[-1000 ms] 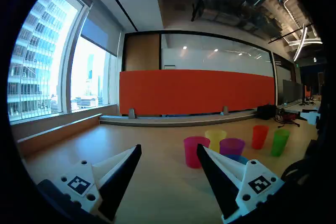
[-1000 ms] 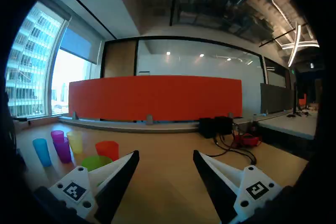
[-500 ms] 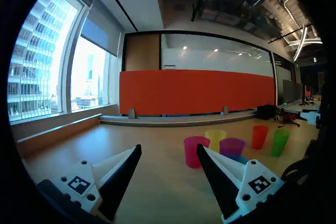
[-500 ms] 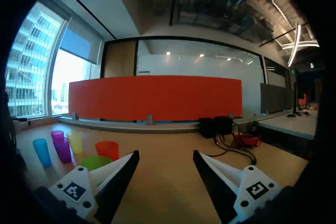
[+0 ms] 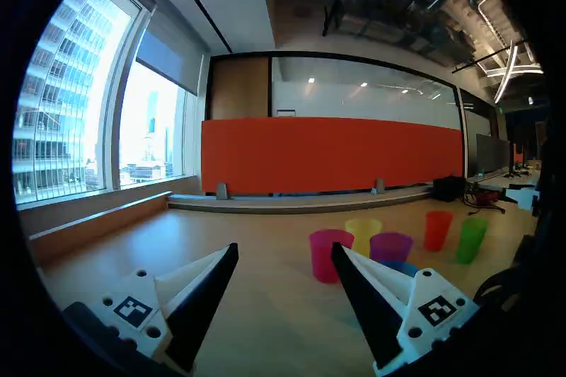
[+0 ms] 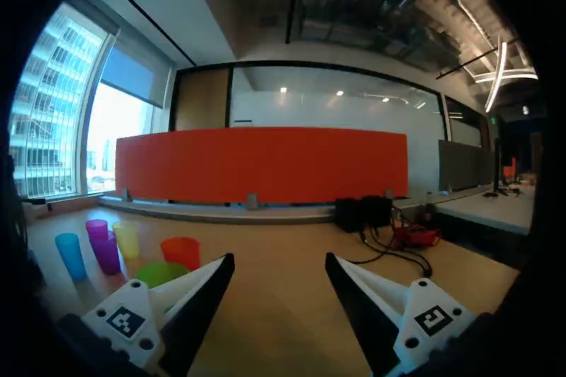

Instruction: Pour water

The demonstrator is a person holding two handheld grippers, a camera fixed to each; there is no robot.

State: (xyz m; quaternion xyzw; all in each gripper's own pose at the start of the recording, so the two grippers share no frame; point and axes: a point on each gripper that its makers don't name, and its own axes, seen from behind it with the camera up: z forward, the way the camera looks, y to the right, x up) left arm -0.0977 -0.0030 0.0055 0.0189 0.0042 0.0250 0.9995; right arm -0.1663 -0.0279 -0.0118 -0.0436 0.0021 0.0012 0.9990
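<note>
Several coloured plastic cups stand on the wooden table. In the left gripper view a pink cup [image 5: 325, 253], a yellow cup [image 5: 363, 230], a purple cup [image 5: 390, 246], an orange-red cup [image 5: 438, 229] and a green cup [image 5: 472, 238] sit ahead and to the right of my left gripper [image 5: 284, 260], which is open and holds nothing. A blue cup [image 5: 398, 266] peeks out behind its right finger. In the right gripper view the blue cup [image 6: 71, 255], purple cup [image 6: 106, 251], yellow cup [image 6: 127, 239], orange-red cup [image 6: 180, 251] and green cup [image 6: 161, 274] stand left of my open, empty right gripper [image 6: 279, 264].
An orange partition [image 6: 262, 165] runs along the table's far edge. Black boxes [image 6: 361, 213] and tangled cables [image 6: 396, 239] lie at the back right in the right gripper view. Big windows [image 5: 64, 115] line the left side. Bare wooden tabletop [image 6: 283, 292] stretches ahead of the right gripper.
</note>
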